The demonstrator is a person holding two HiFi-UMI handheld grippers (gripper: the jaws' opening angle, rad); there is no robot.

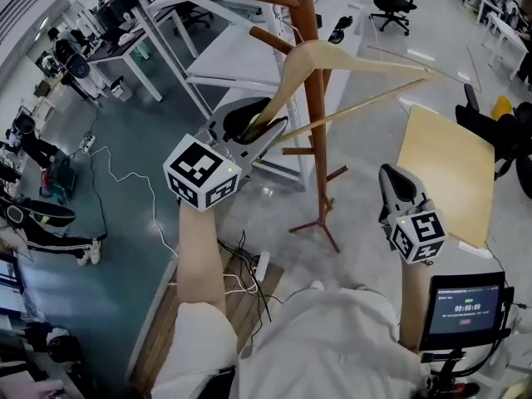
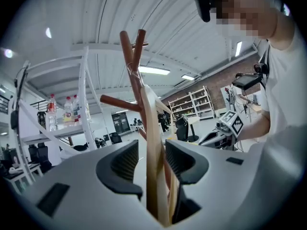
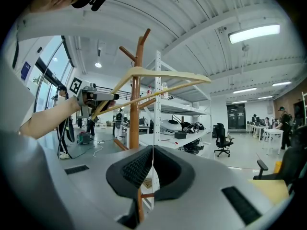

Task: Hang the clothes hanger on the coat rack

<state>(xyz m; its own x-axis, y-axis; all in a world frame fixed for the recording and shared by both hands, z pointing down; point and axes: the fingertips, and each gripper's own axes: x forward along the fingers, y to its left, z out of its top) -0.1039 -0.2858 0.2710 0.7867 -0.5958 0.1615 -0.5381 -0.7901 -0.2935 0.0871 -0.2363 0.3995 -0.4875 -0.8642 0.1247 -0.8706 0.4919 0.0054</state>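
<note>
**Clothes hanger at the coat rack, left jaws slack around its end**

Clothes hanger aside, the nearest thing is a small screen on a stand at the near right, beside the person's right arm. A little farther out on the right, the right gripper is held level. Its own view shows its pads closed together with nothing between them, only a hairline slit.

To the left and slightly farther, the left gripper points at the rack. Its jaws stand apart, and the left end of the pale wooden hanger runs up between them (a clear gap shows on the left pad's side, so the pads are not clamping it).

From there the hanger rises to the right. Its crown lies against the pole of the brown coat rack, just below the upper pegs, and its right arm and lower bar stick out past the pole. Whether its hook sits on a peg I cannot tell.

A light wooden board lies right of the rack's feet. White tables stand behind the rack, and an office chair is far back.
</note>
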